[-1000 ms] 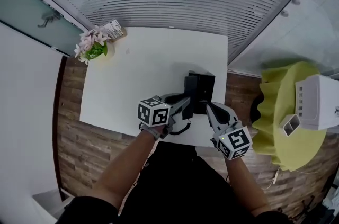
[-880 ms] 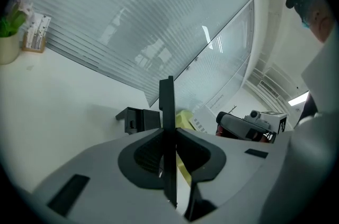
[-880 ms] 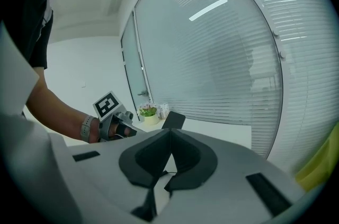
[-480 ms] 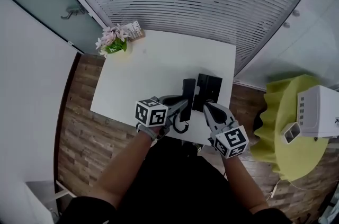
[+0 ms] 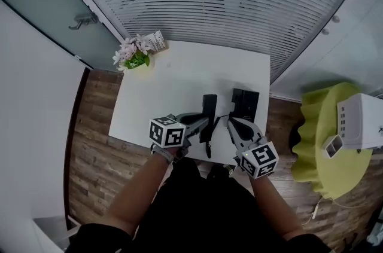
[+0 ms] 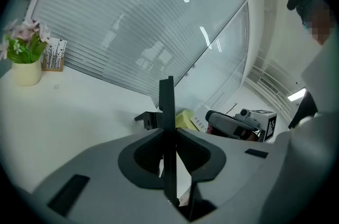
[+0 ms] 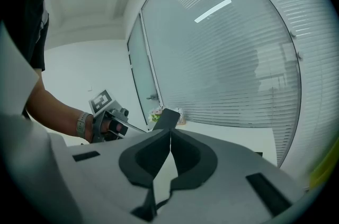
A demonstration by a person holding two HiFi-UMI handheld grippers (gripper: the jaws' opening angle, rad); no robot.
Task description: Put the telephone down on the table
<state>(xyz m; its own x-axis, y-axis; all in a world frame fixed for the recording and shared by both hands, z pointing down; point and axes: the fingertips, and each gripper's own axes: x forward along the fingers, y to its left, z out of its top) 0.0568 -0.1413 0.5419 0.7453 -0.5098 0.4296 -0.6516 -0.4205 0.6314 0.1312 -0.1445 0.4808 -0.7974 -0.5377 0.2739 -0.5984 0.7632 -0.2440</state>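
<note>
While the left gripper (image 5: 204, 121) is clamping its jaws narrowly on the slim black telephone handset (image 5: 209, 107), the handset is sitting over the near part of the white rectangular table (image 5: 173, 75), just left of the black telephone base (image 5: 245, 103). Whether it is touching the tabletop I cannot tell. In the head view its long axis is running from the person's side towards the table's far edge, crosswise to the gripper reaching in from the left. In the left gripper view the handset (image 6: 168, 106) is showing edge-on as a thin upright bar, its upper end rising well above the jaw tips. The right gripper (image 5: 230, 122) is hovering near the base's near end, its jaws drawn together at the tips with nothing showing between them. A pale pot of pink flowers (image 5: 133, 55) is sitting at the table's far left corner, and a yellow-green round table (image 5: 320, 144) is standing well apart on the right.
</note>
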